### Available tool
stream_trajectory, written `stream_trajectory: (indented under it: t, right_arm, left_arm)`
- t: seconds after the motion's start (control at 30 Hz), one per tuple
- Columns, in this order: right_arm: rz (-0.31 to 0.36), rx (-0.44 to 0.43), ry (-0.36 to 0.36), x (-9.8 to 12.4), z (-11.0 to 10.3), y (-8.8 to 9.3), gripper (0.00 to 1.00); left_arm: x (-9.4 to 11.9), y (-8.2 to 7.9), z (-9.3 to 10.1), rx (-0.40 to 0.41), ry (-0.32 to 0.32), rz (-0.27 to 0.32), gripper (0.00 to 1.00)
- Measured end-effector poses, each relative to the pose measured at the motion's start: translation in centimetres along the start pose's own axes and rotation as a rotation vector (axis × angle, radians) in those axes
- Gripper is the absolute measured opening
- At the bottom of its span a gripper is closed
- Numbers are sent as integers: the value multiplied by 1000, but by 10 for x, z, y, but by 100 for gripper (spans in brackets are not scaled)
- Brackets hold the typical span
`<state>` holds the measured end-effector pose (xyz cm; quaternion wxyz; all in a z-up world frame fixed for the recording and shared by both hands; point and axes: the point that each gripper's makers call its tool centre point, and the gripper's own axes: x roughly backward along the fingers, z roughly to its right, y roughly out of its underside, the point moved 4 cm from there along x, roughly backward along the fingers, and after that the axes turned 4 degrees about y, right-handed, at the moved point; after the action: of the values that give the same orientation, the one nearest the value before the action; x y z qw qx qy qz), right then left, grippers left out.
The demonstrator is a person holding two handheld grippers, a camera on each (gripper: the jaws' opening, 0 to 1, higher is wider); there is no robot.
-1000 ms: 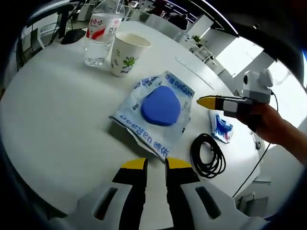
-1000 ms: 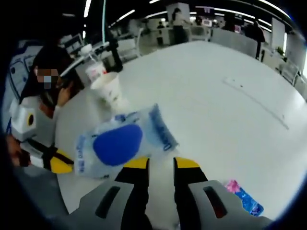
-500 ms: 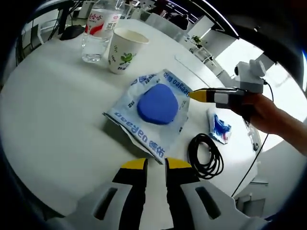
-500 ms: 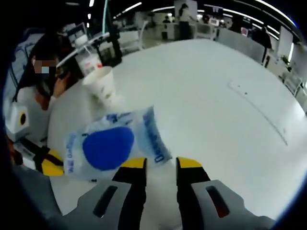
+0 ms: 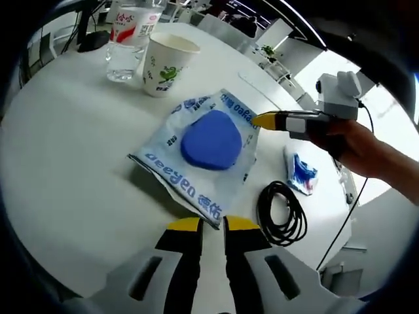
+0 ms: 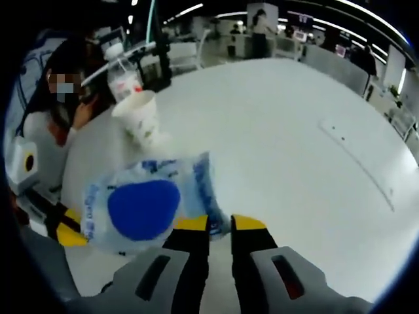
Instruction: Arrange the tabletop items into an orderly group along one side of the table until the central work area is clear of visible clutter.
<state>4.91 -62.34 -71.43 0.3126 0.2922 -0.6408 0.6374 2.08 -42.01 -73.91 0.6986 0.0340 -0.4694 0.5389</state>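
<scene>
A clear printed packet (image 5: pixel 209 140) with a blue pad inside lies mid-table on the white round table (image 5: pixel 65 163). My right gripper (image 5: pixel 264 120) comes in from the right, held by a hand, with its yellow tips at the packet's far edge. In the right gripper view its jaws (image 6: pixel 220 224) stand almost together on the packet (image 6: pixel 141 206) edge. My left gripper (image 5: pixel 212 226) has a narrow gap with nothing in it, just short of the packet's near corner. A paper cup (image 5: pixel 163 64) and a water bottle (image 5: pixel 124 39) stand behind the packet.
A coiled black cable (image 5: pixel 283 212) and a small blue and pink sachet (image 5: pixel 301 173) lie to the right of the packet near the table edge. A seated person (image 6: pixel 62 98) is behind the cup (image 6: pixel 139 118). Office desks and chairs fill the background.
The right gripper has moved onto the packet's edge and its jaws have narrowed onto it. The left view has shifted slightly; the packet now sits closer to the left jaws.
</scene>
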Motion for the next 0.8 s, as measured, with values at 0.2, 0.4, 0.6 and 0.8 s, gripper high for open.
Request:
stream_trajectory:
  t: [0.2, 0.4, 0.6, 0.8]
  right_arm:
    - [5, -5, -3, 8, -4, 9, 1]
    - [16, -55, -1, 15, -4, 17, 1]
    - [32, -79, 5, 23, -4, 20, 0]
    - [53, -106, 13, 32, -5, 26, 0]
  left_arm:
    - [3, 1, -3, -19, -14, -9, 5]
    - [6, 0, -4, -12, -15, -6, 4]
    - [9, -1, -3, -9, -18, 2, 3]
    - [12, -3, -2, -11, -17, 13, 2]
